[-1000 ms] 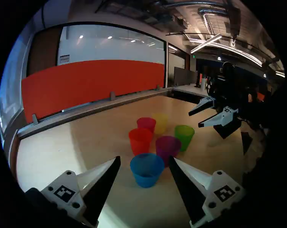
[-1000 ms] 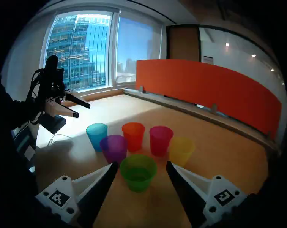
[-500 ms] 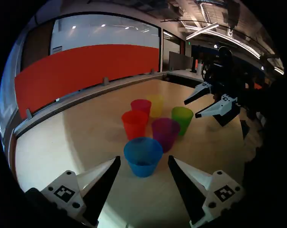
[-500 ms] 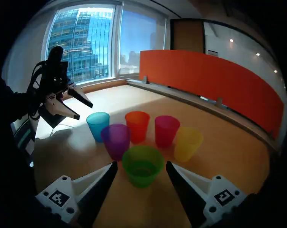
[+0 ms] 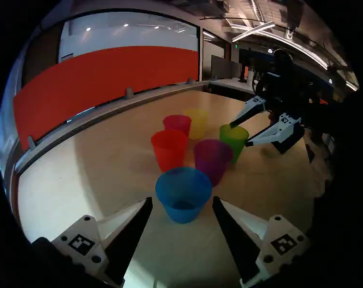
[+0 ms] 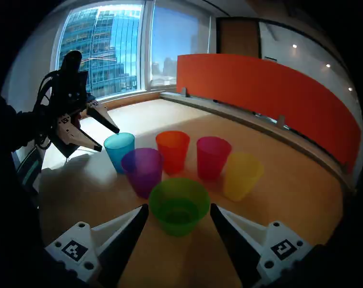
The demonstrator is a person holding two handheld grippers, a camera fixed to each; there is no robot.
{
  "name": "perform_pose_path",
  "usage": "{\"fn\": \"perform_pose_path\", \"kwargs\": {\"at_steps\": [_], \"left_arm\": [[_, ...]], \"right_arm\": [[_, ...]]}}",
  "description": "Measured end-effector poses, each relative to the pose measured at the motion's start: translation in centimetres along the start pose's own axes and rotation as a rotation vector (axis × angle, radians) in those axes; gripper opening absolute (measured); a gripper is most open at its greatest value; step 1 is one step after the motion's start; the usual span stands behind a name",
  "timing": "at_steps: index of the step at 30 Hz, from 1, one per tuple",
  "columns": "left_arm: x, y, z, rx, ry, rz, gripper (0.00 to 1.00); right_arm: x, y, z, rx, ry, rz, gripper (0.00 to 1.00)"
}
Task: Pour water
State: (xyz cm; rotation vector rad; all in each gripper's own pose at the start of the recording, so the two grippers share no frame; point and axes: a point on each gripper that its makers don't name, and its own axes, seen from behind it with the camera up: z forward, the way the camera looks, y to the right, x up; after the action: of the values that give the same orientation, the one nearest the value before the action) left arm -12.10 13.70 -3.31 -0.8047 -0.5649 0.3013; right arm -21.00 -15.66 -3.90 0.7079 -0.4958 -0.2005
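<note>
Six translucent plastic cups stand upright on the wooden bench (image 5: 109, 163), long axes vertical and mouths up, each tapering to a narrower base. There is one of each colour: a blue cup (image 5: 183, 194), a purple cup (image 5: 212, 161), a green cup (image 5: 233, 140), an orange cup (image 5: 169, 149), a pink cup (image 5: 177, 126) and a yellow cup (image 5: 196, 122), all bunched close together. The left gripper (image 5: 181, 199) has its fingers spread wide, with the blue cup at their tips, not clamped. The right gripper (image 6: 178, 206) is spread the same way, with the green cup at its tips.
</note>
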Motion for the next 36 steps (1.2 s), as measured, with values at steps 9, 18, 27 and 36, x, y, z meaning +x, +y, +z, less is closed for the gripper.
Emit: {"fn": "perform_pose_path", "kwargs": {"at_steps": [9,18,27,36], "left_arm": [[-0.3,0.1,1.6,-0.024,-0.039,0.012,0.93],[-0.1,0.3,2.9,-0.048,-0.045,0.008,0.93],[0.1,0.2,3.5,-0.058,-0.053,0.012,0.93],[-0.1,0.2,4.1,-0.058,-0.057,0.009,0.91]], "right_arm": [[-0.2,0.0,1.2,0.01,-0.018,-0.002,0.99],[-0.5,0.0,2.0,0.016,-0.029,0.004,0.99],[-0.5,0.0,2.3,0.023,-0.028,0.008,1.0],[-0.5,0.0,2.5,0.027,-0.024,0.01,1.0]]}}
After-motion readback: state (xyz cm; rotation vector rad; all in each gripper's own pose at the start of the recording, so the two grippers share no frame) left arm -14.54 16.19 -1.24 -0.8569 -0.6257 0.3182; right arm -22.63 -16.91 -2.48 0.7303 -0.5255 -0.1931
